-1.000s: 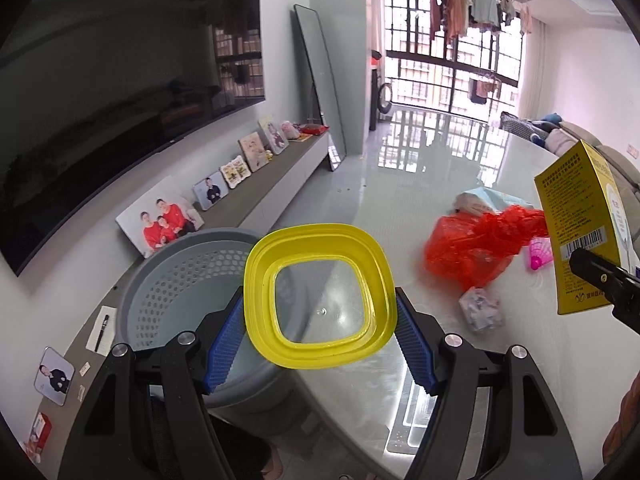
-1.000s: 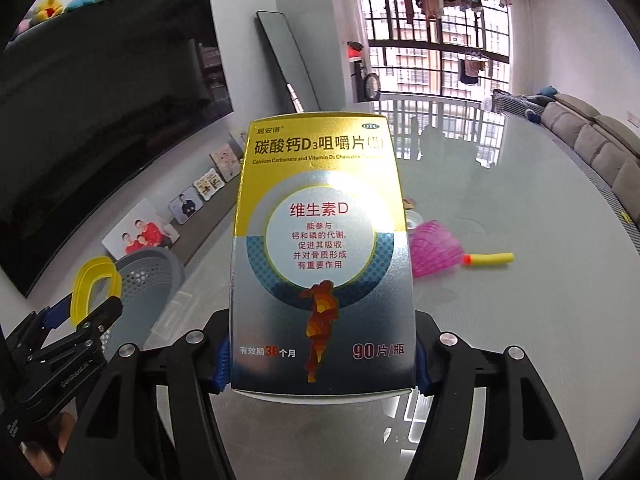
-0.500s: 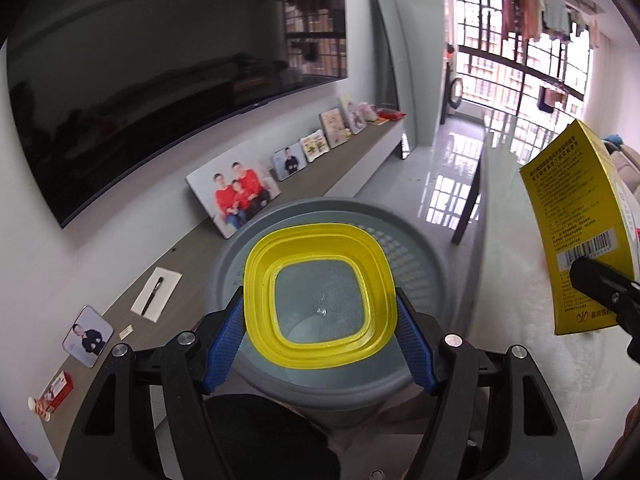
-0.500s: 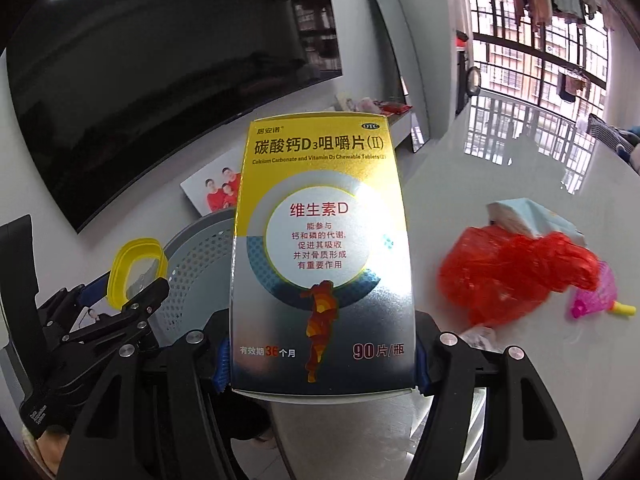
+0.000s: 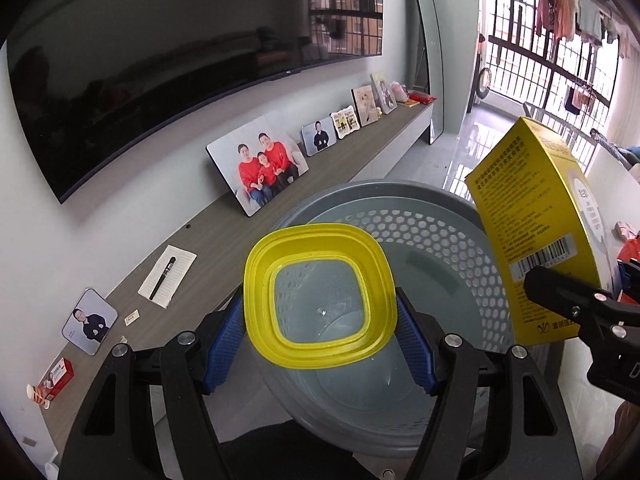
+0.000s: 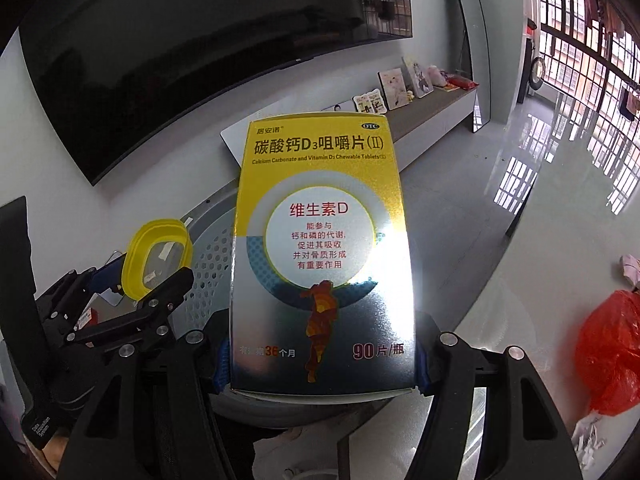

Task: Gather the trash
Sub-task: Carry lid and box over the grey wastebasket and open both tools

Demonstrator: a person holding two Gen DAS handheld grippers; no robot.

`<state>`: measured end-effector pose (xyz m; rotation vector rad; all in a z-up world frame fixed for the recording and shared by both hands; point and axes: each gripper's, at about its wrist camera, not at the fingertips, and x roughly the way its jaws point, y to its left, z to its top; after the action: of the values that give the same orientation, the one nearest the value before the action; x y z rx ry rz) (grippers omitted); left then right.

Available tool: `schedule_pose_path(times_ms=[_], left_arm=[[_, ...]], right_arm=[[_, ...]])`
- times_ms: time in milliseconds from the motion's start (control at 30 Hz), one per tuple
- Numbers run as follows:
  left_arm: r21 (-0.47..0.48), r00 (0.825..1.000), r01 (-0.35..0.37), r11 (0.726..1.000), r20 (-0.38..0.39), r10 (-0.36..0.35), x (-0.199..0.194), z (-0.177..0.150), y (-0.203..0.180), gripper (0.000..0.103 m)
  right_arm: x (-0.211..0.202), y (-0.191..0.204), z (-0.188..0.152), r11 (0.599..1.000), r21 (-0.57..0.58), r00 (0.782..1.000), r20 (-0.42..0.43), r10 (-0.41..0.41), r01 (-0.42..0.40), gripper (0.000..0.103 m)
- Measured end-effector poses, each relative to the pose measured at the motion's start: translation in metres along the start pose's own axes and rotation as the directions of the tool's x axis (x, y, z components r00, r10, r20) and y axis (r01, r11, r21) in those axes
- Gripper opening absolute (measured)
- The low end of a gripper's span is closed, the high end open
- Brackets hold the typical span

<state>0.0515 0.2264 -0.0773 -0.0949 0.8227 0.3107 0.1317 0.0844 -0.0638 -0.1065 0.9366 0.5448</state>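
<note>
1. Far left, I see a long wooden shelf (image 5: 224, 240) under a dark wall screen (image 5: 180, 64). On it: a small red box (image 5: 56, 376), a portrait coaster (image 5: 90, 322), a notepad (image 5: 167, 276) with a pen lying on it, then a row of framed photos (image 5: 260, 164) leaning on the wall.
2. My left gripper (image 5: 320, 344): blue fingers (image 5: 224, 344) pinching a yellow-rimmed clear lid (image 5: 320, 300) by its two side edges. The lid hangs over the mouth of the grey perforated bin (image 5: 436, 248), nothing between them.
3. My right gripper (image 6: 322, 364): fingers clamped on the lower sides of a yellow-and-silver tablet box (image 6: 320, 248), upright, above the bin's right rim in the left view. The box blocks most of the bin in the right view.
4. Right of the bin, the glossy counter (image 6: 520, 320) carries a red plastic bag (image 6: 612, 356), crumpled paper (image 6: 588, 436) near it, and a pink scrap (image 6: 632, 268) farther back.
5. A tall mirror (image 5: 426, 56) leans at the shelf end.
</note>
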Motion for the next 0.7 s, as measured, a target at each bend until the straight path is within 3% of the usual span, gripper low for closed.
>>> schedule_pose_path(times_ms=[333,700], left_arm=[[-0.01,0.999,0.023,1.0,-0.049,-0.024,0.03,-0.001,0.004,0.068],[-0.016,0.998,0.026,1.0,-0.056,-0.026,0.033,0.0,0.007,0.071]], right_arm=[[0.023,0.01,-0.003,1.0,-0.006,0.998,-0.066,0.009,-0.009,0.063],[0.026,0.009,-0.002,1.0,0.003,0.998,-0.069,-0.014,0.014,0.067]])
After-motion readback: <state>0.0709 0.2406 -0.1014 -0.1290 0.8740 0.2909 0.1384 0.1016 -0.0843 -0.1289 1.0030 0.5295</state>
